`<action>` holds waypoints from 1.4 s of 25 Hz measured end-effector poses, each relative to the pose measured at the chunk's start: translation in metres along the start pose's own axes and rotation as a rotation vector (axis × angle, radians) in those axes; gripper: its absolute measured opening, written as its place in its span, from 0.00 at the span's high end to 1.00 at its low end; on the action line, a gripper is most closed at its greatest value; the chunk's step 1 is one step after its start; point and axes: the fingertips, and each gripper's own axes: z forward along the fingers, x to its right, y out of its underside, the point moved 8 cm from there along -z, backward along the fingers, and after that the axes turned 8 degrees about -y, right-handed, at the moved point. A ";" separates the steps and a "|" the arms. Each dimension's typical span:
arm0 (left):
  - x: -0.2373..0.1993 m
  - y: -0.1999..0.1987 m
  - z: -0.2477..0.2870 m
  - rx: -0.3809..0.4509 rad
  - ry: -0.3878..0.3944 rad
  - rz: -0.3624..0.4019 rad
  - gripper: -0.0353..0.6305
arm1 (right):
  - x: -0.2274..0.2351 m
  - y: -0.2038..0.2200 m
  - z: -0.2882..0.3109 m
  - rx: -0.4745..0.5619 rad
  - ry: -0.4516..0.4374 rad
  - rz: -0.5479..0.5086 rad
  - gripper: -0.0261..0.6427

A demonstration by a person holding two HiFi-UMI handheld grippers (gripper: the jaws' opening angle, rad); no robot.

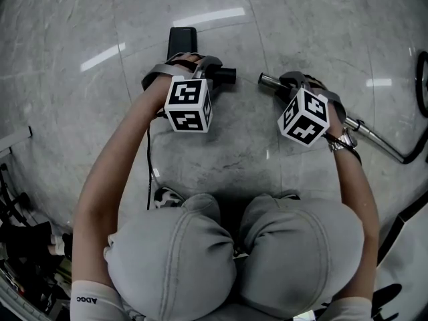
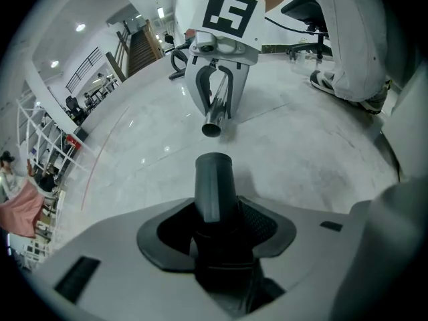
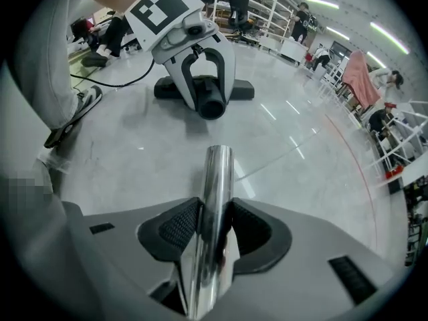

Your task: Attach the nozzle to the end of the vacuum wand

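Over the floor (image 1: 234, 146), left tongs (image 2: 215, 223) gripping nozzle (image 2: 212, 182), right tongs (image 3: 214, 229) gripping wand (image 3: 216, 179), ends facing, apart.

The nozzle (image 2: 214, 182) is matt black, the wand (image 3: 215, 186) mirror-bright silver, the marker cubes (image 1: 188, 103) black-and-white squares, and the floor (image 1: 241, 152) pale grey, veined like marble.
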 end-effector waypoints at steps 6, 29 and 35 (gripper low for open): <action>0.007 -0.027 0.007 0.045 0.026 0.052 0.65 | -0.007 -0.018 -0.001 0.022 0.000 -0.016 0.72; 0.018 -0.033 0.005 0.080 0.070 0.150 0.65 | -0.032 -0.030 0.001 0.018 -0.069 -0.109 0.72; 0.021 -0.034 0.004 0.105 0.083 0.164 0.65 | -0.035 -0.029 0.002 0.027 -0.087 -0.125 0.72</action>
